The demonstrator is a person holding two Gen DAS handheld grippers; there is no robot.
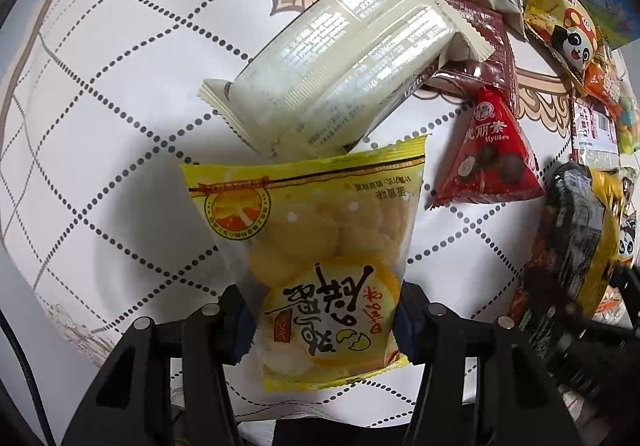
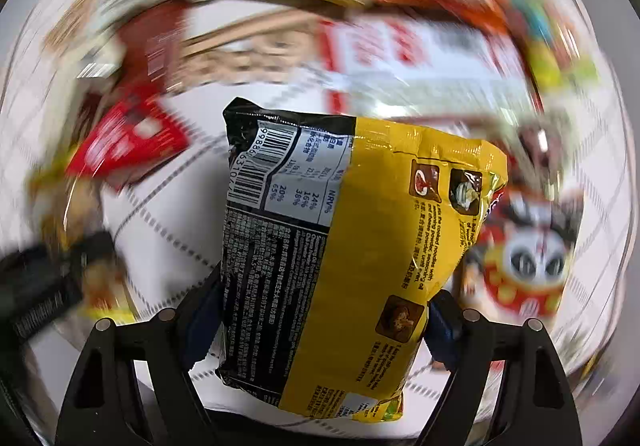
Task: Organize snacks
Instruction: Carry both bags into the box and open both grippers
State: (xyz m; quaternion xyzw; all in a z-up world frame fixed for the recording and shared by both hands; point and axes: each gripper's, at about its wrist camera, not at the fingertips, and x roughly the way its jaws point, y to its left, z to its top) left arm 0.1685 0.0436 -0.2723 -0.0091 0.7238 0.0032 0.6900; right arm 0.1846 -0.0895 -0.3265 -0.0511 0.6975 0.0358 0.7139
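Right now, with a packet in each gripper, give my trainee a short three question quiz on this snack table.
1. True or false: the left gripper holds a yellow cake packet.
2. What does the right gripper hold? A) red triangle pouch B) yellow and black noodle packet C) milk carton
3. Fill in: the long cream wrapper lies on a ______ tablecloth.

Key:
1. True
2. B
3. White quilted pattern

The red triangle pouch lies loose on the cloth.

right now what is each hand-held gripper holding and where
Left hand-held gripper: yellow cake bag, pinched across its lower end. Right hand-held gripper: black-and-yellow noodle packet, gripped by its side edges.
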